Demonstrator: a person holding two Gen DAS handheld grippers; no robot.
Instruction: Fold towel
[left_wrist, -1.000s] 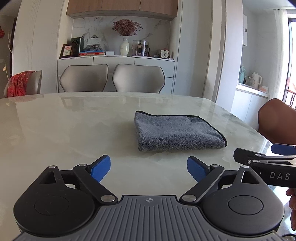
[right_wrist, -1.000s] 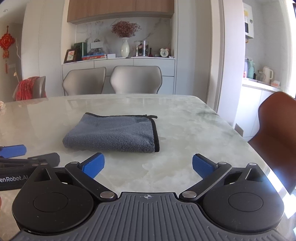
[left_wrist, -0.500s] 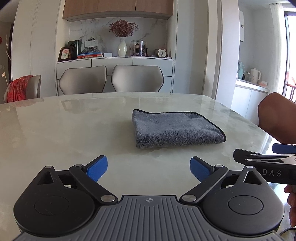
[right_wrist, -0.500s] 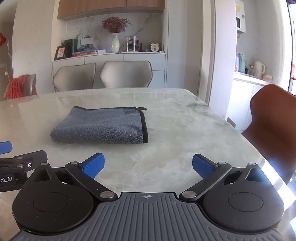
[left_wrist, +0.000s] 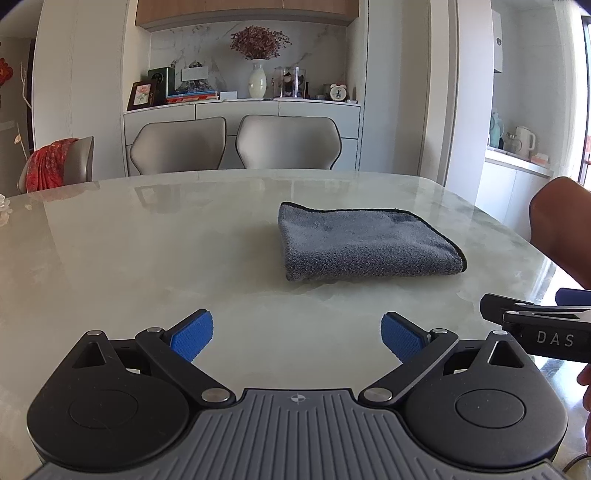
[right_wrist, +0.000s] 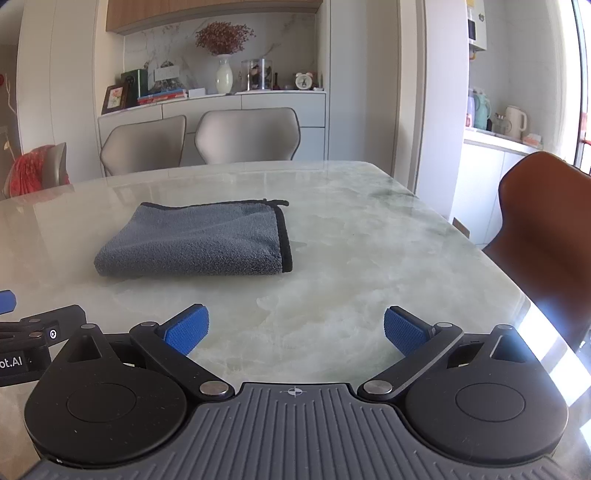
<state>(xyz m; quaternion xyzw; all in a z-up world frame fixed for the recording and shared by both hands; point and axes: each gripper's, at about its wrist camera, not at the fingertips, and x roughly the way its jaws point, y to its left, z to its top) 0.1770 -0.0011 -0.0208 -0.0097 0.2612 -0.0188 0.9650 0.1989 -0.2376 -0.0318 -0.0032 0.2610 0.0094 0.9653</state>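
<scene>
Both tools released: left tool (left_wrist: 297, 332) and right tool (right_wrist: 295, 330) hover over the pale marble bench (left_wrist: 147, 240), folded grey microfibre towel (left_wrist: 365, 243) lying ahead, untouched — looks finished

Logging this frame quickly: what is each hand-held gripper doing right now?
Left hand-held gripper: open, holding nothing.
Right hand-held gripper: open, holding nothing.
Towel: untouched.
</scene>
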